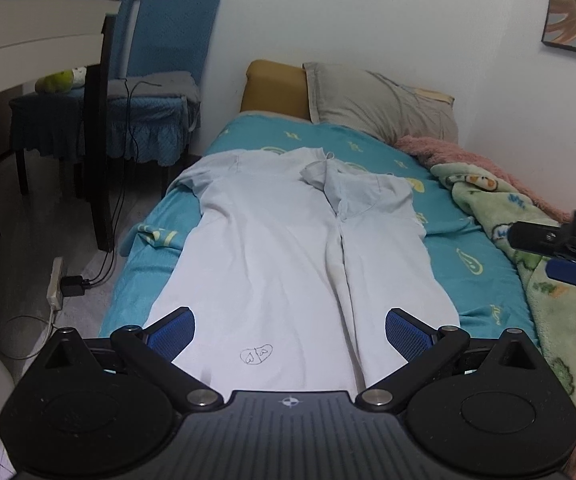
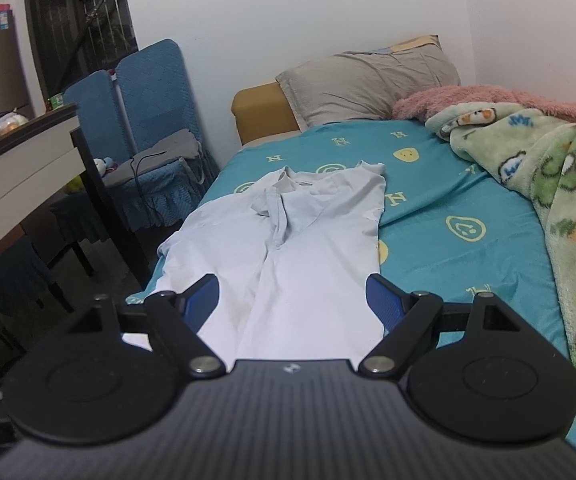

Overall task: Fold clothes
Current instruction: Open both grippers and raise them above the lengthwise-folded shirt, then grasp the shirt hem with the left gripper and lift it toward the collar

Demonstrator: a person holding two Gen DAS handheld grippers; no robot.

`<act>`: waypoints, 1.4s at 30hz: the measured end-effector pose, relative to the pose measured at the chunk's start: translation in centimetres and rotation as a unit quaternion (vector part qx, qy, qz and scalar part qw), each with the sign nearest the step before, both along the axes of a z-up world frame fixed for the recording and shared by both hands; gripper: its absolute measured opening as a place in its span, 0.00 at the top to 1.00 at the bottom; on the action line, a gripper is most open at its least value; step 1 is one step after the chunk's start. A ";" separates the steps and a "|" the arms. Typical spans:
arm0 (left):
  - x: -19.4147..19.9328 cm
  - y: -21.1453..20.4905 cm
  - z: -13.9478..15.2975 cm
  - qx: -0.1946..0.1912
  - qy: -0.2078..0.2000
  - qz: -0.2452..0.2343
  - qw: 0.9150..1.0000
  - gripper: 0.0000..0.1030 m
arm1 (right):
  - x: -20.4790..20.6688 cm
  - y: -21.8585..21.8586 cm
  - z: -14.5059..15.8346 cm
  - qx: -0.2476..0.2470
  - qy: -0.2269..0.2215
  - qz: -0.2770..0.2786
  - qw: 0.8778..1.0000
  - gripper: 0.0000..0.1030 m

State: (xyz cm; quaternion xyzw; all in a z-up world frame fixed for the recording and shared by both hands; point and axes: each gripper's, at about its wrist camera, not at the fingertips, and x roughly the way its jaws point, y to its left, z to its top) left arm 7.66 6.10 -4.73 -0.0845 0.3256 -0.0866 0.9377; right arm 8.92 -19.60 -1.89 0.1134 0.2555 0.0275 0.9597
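Pointing slightly downward over the near hem, the left gripper (image 1: 290,334) and right gripper (image 2: 292,300) both hang with jaws wide apart, holding nothing. The pale trousers (image 1: 288,248) lie flat along the teal bedsheet (image 1: 468,248), waistband toward the grey pillow (image 1: 380,104). Only the left view shows a small drawn mark (image 1: 256,354) on one leg.

**Letters on the bedsheet only**

The teal bedsheet (image 2: 468,184) carries pale yellow capital "H" letters scattered among smiley faces, clearest in the right wrist view. A box (image 2: 2,24) at the far left bears a blue label too small to read.
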 end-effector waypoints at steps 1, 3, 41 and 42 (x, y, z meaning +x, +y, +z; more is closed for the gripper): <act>0.6 0.1 -0.1 0.001 0.002 -0.004 1.000 0.00 | 0.0 -0.1 -0.1 0.002 0.002 -0.001 1.000 0.20; 2.2 0.5 -0.5 0.003 0.013 0.001 1.000 0.00 | 0.1 -0.4 -0.2 0.007 0.006 -0.004 1.000 0.20; 37.5 15.3 -11.4 -0.215 0.045 0.217 0.951 0.93 | 10.9 -2.2 -8.4 0.097 0.137 -0.052 0.984 0.20; 37.5 14.8 -10.7 -0.195 0.038 0.211 0.957 0.93 | 10.9 -2.2 -8.4 0.096 0.137 -0.052 0.985 0.20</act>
